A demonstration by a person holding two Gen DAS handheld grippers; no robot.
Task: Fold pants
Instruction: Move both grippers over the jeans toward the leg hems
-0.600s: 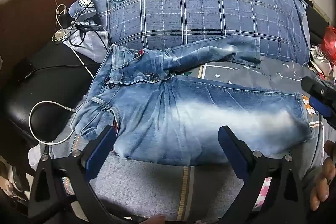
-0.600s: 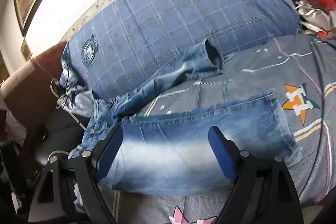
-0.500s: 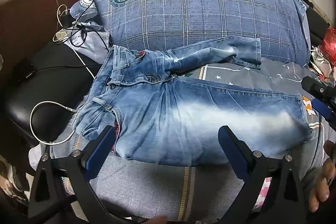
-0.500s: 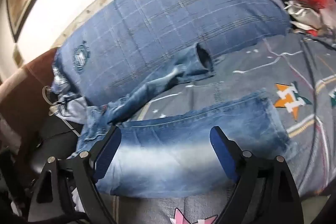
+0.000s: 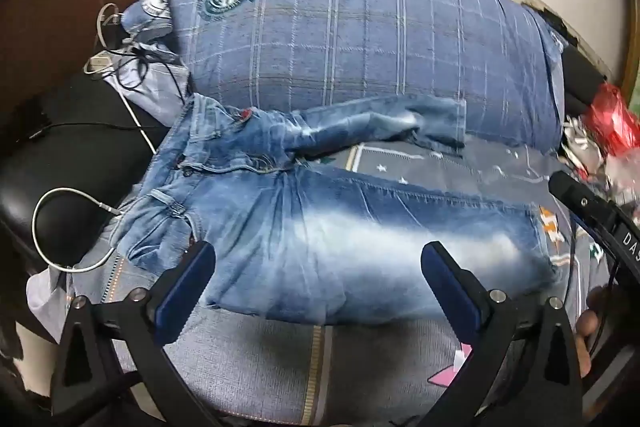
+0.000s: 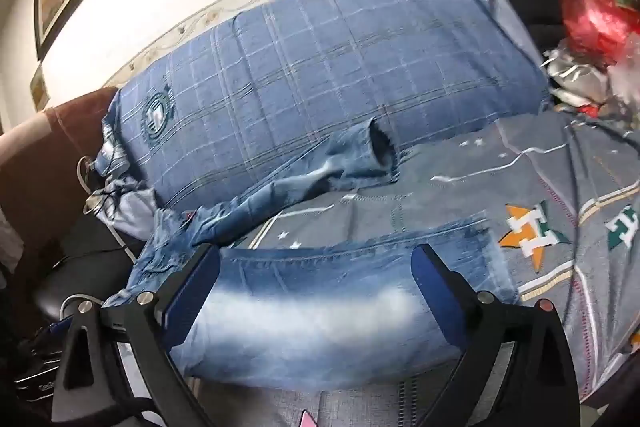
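Faded blue jeans lie spread on a grey bedsheet, waistband to the left and both legs running right. The near leg lies flat. The far leg rests against a blue plaid pillow, cuff open. My left gripper is open and empty, above the near edge of the near leg. My right gripper is open and empty, over the near leg toward its cuff. Its body also shows at the right edge of the left wrist view.
A large blue plaid pillow fills the back. White and black cables lie on a dark seat at the left. A red bag and clutter sit at the back right. A brown cushion is at the far left.
Both grippers have shifted slightly over the jeans. The right view has swung a little to the left. The jeans have not moved.
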